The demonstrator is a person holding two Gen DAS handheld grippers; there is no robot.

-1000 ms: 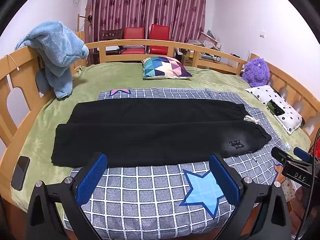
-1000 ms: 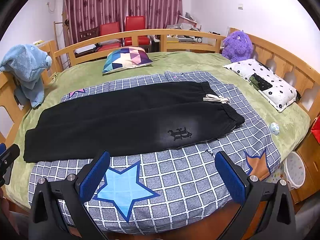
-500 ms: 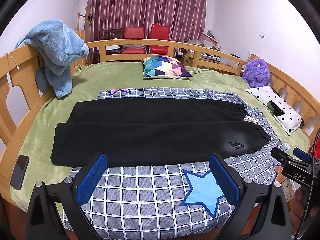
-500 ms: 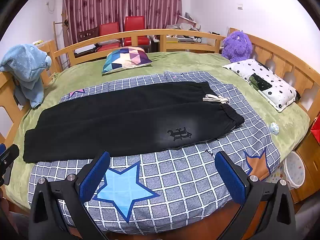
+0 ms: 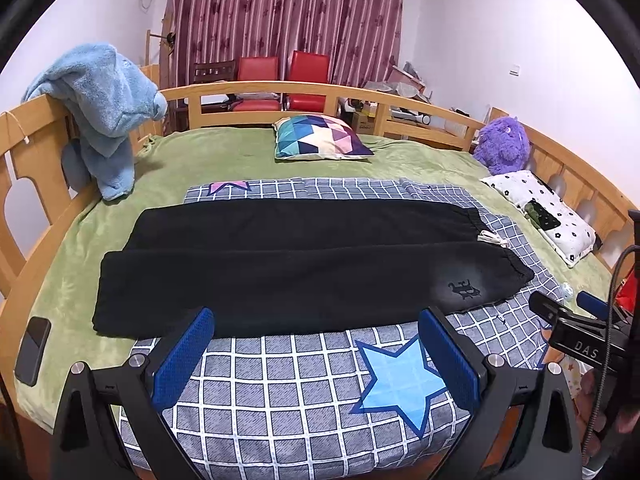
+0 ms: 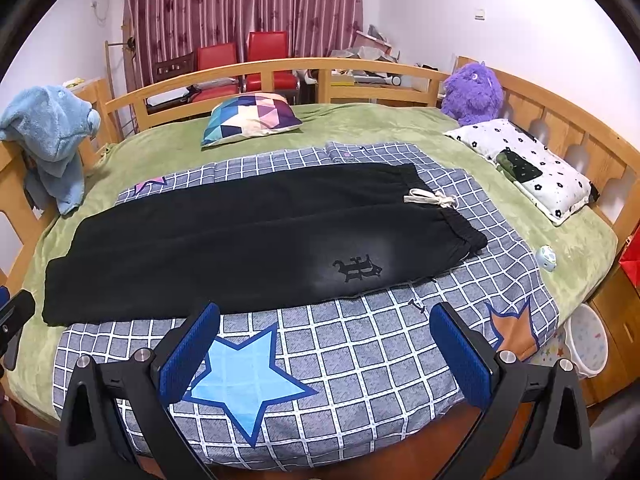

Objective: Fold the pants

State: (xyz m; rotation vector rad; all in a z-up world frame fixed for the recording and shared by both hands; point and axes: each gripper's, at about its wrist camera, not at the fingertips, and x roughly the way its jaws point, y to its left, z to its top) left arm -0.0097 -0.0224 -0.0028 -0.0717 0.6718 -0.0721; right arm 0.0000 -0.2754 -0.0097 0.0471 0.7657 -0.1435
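Black pants [image 5: 296, 264] lie flat and spread out on a grey checked blanket [image 5: 296, 392], legs side by side, cuffs to the left, waistband with a white drawstring [image 5: 493, 238] to the right. They also show in the right wrist view [image 6: 240, 244], with a dark logo [image 6: 357, 269] on the near leg. My left gripper [image 5: 316, 356] is open and empty, held above the blanket's near edge, short of the pants. My right gripper [image 6: 326, 352] is open and empty, also short of the pants. The right gripper's side shows at the far right of the left wrist view.
The bed has a green cover [image 5: 224, 152] and a wooden rail [image 5: 280, 90]. A colourful pillow [image 5: 322, 138], a purple plush toy [image 5: 505, 145], a dotted pillow [image 5: 544, 216], a blue towel [image 5: 100, 108] on the rail and a phone [image 5: 33, 345] lie around. A small white bin [image 6: 587, 338] stands beside the bed.
Both views have shifted very slightly. The pants lie unchanged and both grippers stay open.
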